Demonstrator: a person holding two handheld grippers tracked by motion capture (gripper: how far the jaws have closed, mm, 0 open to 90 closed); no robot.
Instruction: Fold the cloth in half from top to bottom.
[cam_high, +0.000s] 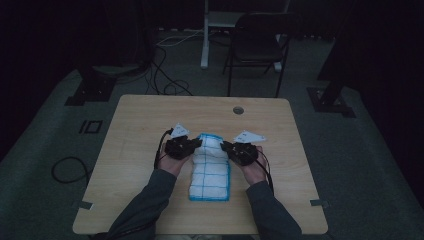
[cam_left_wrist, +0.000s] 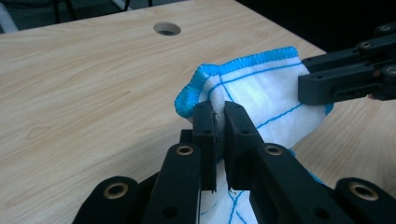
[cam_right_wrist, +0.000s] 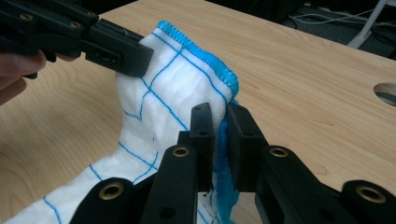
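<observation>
A white cloth (cam_high: 210, 170) with blue grid lines and a blue hem lies lengthwise in the middle of the wooden table (cam_high: 135, 130). Its far end is lifted off the wood. My left gripper (cam_high: 196, 144) is shut on the far left corner of the cloth (cam_left_wrist: 243, 88), with a fold of fabric pinched between its jaws. My right gripper (cam_high: 225, 147) is shut on the far right corner of the cloth (cam_right_wrist: 173, 88). In the left gripper view the left gripper (cam_left_wrist: 219, 116) shows the right one's black jaw at the upper right. The right gripper (cam_right_wrist: 219, 116) faces the left one's jaw at upper left.
A round cable hole (cam_high: 238, 110) sits near the table's far edge. Behind the table stand a black chair (cam_high: 255, 45) and a white stand (cam_high: 205, 35), with cables (cam_high: 165, 75) on the grey floor. Bare wood lies on both sides of the cloth.
</observation>
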